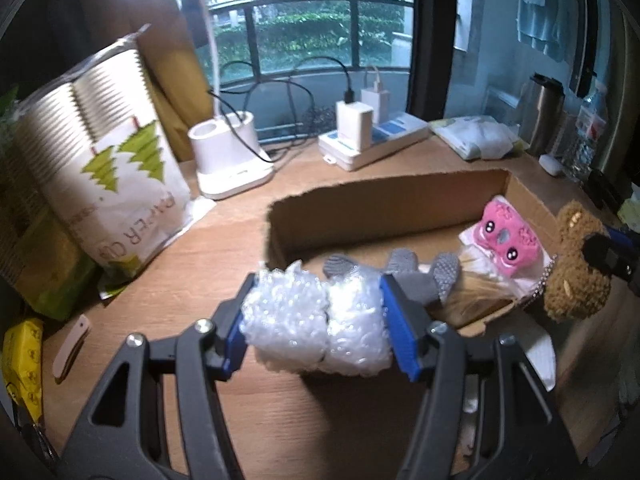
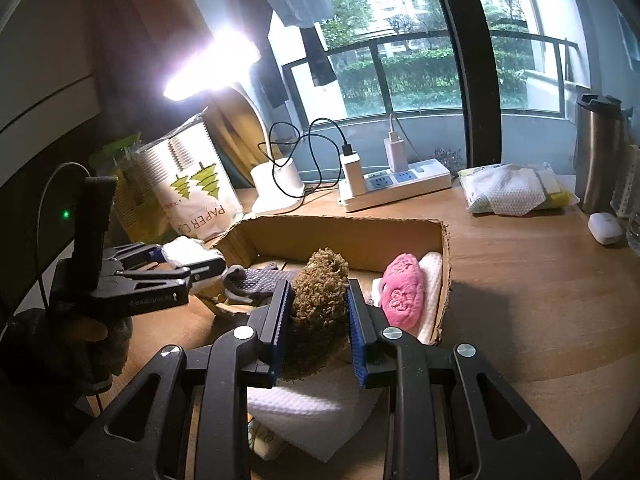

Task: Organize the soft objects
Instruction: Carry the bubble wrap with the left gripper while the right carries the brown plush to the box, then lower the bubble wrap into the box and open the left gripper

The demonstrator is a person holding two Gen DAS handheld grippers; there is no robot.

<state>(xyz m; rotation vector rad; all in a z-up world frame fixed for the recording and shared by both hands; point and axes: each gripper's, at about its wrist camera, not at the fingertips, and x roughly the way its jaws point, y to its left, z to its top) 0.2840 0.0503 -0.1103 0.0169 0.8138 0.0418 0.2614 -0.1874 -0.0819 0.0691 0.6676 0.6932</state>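
My left gripper (image 1: pixel 316 326) is shut on a roll of clear bubble wrap (image 1: pixel 316 320), held above the near left corner of an open cardboard box (image 1: pixel 380 204). My right gripper (image 2: pixel 318 322) is shut on a fuzzy brown plush toy (image 2: pixel 320 292), which hangs over the box's near edge; the toy also shows at the right in the left wrist view (image 1: pixel 576 268). Inside the box (image 2: pixel 344 236) lie a grey glove (image 1: pixel 424 276) and a pink plush (image 2: pixel 402 294) on white cloth. The left gripper (image 2: pixel 192 260) with its bubble wrap (image 2: pixel 184 252) shows at the left of the right wrist view.
A paper-cup bag (image 1: pixel 100 168), a white lamp base (image 1: pixel 228 156) and a power strip with chargers (image 2: pixel 394 186) stand behind the box. A tissue pack (image 2: pixel 512 188), steel tumbler (image 2: pixel 600 152) and white earbud case (image 2: pixel 605 228) sit at the right. White cloth (image 2: pixel 312 416) lies under my right gripper.
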